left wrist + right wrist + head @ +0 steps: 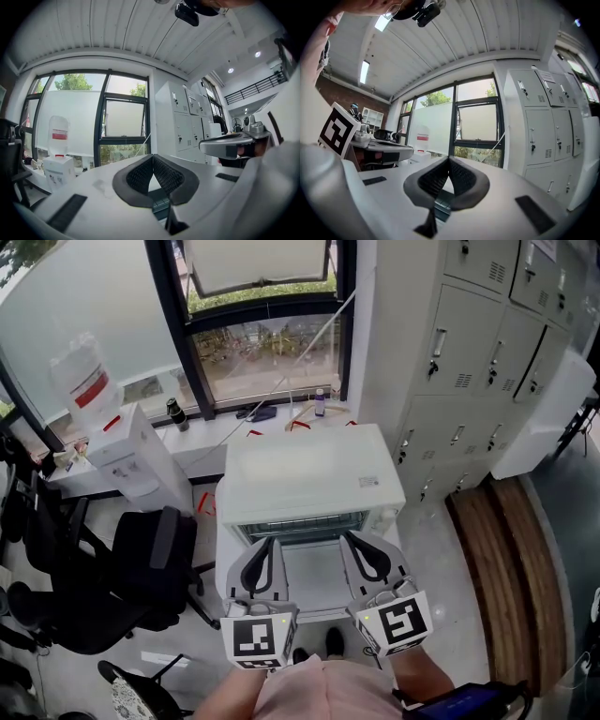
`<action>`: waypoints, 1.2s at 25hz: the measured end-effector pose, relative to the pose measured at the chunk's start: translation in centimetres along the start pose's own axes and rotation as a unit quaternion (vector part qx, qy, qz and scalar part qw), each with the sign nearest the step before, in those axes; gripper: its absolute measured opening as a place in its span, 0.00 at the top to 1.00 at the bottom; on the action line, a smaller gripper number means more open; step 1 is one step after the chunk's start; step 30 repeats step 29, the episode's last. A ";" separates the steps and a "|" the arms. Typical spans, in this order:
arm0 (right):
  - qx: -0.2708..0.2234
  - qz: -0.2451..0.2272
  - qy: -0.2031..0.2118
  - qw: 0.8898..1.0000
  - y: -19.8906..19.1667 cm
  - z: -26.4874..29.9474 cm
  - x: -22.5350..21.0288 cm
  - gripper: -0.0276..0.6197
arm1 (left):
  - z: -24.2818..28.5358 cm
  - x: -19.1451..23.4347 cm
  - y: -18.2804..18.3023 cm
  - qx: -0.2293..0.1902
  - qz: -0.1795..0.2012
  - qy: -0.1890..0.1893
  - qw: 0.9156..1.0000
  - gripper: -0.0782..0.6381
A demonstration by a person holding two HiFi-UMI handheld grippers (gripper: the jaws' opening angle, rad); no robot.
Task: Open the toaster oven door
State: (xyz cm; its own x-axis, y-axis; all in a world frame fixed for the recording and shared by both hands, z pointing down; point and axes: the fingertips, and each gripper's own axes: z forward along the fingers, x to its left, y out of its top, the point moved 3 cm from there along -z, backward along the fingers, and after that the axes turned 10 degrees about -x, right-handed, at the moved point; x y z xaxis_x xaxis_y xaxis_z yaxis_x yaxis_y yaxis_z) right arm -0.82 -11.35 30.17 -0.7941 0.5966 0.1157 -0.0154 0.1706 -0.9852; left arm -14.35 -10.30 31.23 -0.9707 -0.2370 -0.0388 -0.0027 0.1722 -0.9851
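While the white boxy metal toaster oven [314, 474] sits under the dark-framed window [267, 357], its wire rack [305, 524] shows in front. Just before it, the left gripper [153, 158] and right gripper [449, 160] hang, the 2 pinched together, holding nothing. A black office chair [131, 577] stands left.

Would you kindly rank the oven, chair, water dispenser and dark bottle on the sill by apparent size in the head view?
Largest: the oven and the chair, which look too alike to rank.
Next: the water dispenser.
Smallest: the dark bottle, by a wide margin.
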 end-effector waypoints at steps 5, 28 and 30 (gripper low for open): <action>-0.003 -0.005 0.004 1.000 0.1 -0.1 0.3 0.96 | -0.4 -0.5 0.3 -0.004 -0.012 0.001 1.000 0.87; -0.006 0.004 0.007 1.000 -0.3 -0.2 0.2 0.95 | -0.3 -0.8 -0.6 0.005 -0.006 -0.002 1.000 0.87; -0.007 0.004 0.007 1.000 -0.3 -0.2 0.2 0.95 | -0.3 -0.8 -0.6 0.006 -0.003 -0.004 1.000 0.87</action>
